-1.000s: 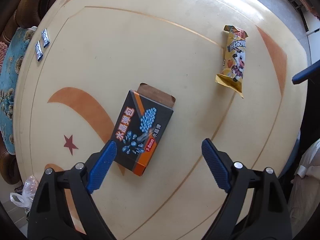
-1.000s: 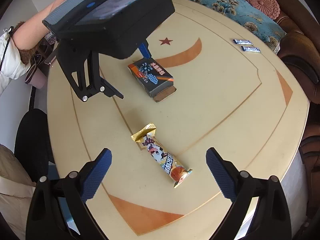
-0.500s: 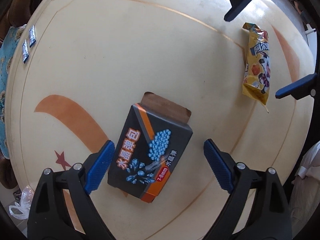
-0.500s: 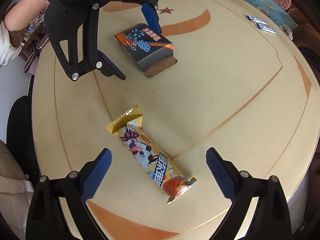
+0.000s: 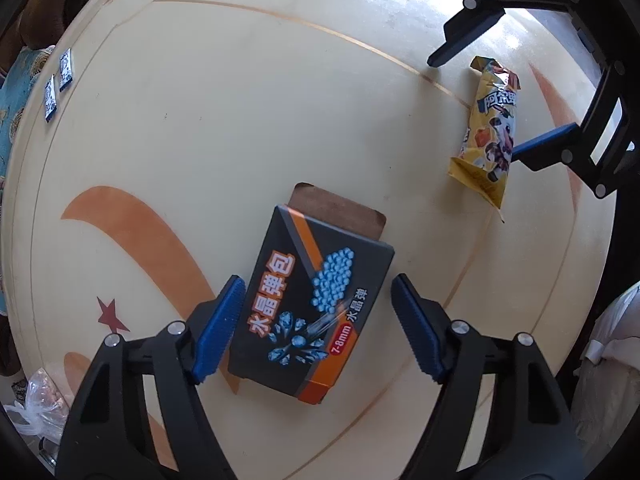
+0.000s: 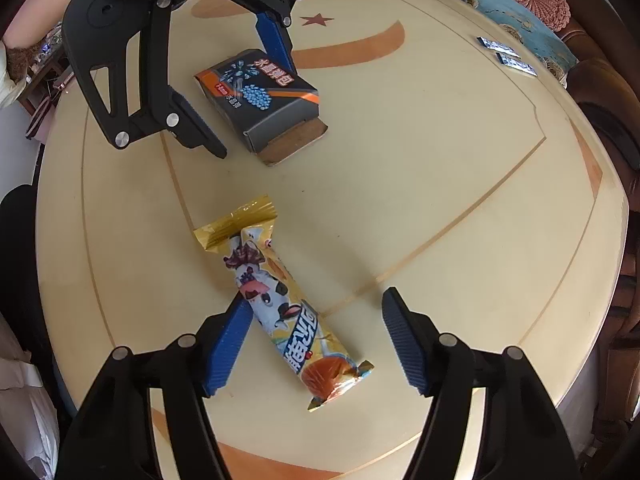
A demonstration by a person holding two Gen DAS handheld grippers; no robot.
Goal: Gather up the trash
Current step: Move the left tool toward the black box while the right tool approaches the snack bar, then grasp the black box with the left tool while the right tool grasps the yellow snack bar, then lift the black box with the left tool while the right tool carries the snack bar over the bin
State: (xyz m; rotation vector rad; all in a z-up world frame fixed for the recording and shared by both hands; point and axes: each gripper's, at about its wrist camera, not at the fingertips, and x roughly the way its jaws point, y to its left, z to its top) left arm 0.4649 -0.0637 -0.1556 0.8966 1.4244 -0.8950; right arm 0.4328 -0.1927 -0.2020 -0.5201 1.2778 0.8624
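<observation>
A dark grey and orange cardboard box (image 5: 308,300) with blue print lies flat on the round cream table (image 5: 240,100), its brown flap open at the far end. My left gripper (image 5: 316,328) is open and straddles the box, its pads not touching the sides. A yellow snack wrapper (image 6: 280,300) lies on the table. My right gripper (image 6: 316,340) is open around the wrapper's near half, its left pad close to it. The box also shows in the right wrist view (image 6: 260,92), and the wrapper in the left wrist view (image 5: 488,132).
Two small blue-and-white sachets (image 5: 58,80) lie near the table's far left edge, also in the right wrist view (image 6: 506,56). A clear plastic bag (image 5: 36,404) hangs below the table edge. A blue patterned cushion (image 6: 500,4) and brown sofa surround the table.
Both grippers have moved forward and down. The left one now straddles the box, which was ahead of it. The right one now straddles the wrapper.
</observation>
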